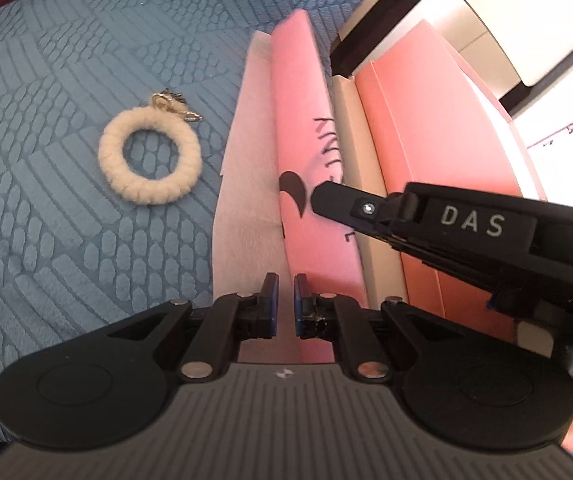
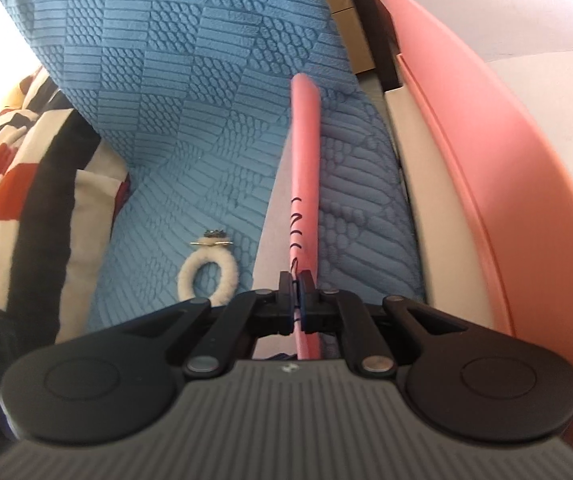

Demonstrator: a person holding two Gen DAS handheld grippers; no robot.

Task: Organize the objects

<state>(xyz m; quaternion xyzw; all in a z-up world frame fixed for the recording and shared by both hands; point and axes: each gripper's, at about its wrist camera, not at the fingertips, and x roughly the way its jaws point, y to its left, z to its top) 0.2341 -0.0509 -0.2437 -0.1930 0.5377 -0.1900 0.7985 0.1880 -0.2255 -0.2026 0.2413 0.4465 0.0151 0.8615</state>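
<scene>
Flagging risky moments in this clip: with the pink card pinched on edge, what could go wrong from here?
1. The right hand-held gripper pinches only the thin edge of the pink card; it could flex or slip out.
2. The white sheet beside the card might get dragged along.
3. The woven ring lies loose on the blue cover and could be forgotten.

i see open blue quilt (image 1: 66, 208) at frame left, only the woolly ring (image 1: 149, 159) there; pink box (image 1: 426, 168) and right gripper (image 1: 318, 200) crowd the right
</scene>
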